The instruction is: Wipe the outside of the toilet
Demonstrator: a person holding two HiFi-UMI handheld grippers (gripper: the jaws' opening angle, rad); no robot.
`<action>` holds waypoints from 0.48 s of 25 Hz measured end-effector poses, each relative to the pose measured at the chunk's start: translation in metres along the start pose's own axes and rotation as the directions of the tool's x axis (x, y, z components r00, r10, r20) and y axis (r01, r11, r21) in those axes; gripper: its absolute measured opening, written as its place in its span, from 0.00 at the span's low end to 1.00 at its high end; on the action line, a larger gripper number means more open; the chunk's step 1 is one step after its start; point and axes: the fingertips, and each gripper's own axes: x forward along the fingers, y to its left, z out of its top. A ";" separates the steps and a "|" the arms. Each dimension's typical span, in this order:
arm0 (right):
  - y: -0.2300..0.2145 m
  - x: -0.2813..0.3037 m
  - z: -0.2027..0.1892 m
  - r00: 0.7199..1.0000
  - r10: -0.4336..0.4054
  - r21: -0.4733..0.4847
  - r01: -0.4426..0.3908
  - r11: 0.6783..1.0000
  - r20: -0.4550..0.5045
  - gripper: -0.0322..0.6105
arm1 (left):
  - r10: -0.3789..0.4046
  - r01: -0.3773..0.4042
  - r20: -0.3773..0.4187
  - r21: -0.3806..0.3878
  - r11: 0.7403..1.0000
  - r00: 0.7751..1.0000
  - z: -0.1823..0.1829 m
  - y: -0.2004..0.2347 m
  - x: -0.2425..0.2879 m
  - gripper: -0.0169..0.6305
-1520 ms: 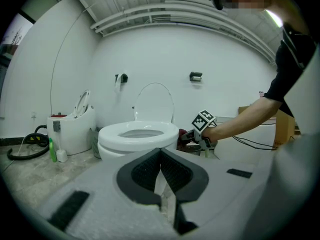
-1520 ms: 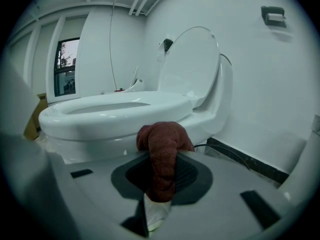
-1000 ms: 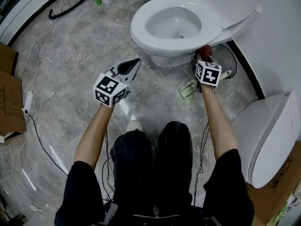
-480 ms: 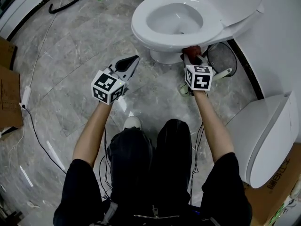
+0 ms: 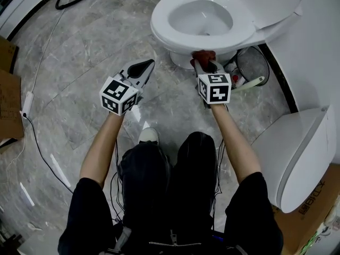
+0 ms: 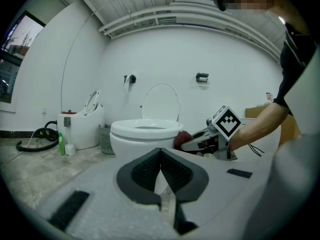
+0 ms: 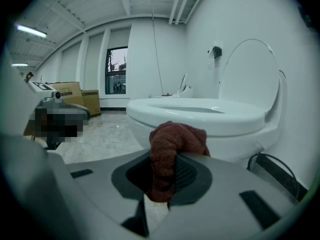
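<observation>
Shifted leftward along the underside of the bowl since a second ago, the right claw (image 5: 204, 64) now sits below the front of the toilet (image 5: 159, 32) rather than at its right side. The left claw (image 5: 144, 68) has barely moved.

The right claw is clamped on a dark red cloth (image 5: 203, 55), whose bunched end is pressed against the white outer wall of the bowl just under the seat rim. In the right gripper view the cloth (image 7: 172, 144) rises from between the closed pads and folds over toward the toilet (image 7: 210, 118).

The left claw hangs over the grey marble floor (image 5: 74, 62), apart from the bowl and to its front left. In the left gripper view its pads (image 6: 180, 174) meet at the tip with nothing between them.

The toilet's lid stands up and the seat is down. A wire bin (image 5: 261, 62) stands on the floor beside the base, toward the wall. A second toilet (image 5: 297, 153) stands near the floor's right edge.
</observation>
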 end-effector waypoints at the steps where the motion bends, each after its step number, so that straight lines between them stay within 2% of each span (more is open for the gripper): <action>1: 0.007 0.002 0.001 1.000 0.013 0.001 -0.013 1.000 0.004 0.15 | 0.004 -0.004 -0.002 -0.001 1.000 1.000 -0.001 0.002 -0.002 0.02; 12: 0.075 0.031 0.020 0.988 0.151 0.088 -0.153 0.984 0.031 0.15 | 0.063 -0.063 -0.024 -0.022 0.998 0.998 -0.017 0.028 -0.028 0.02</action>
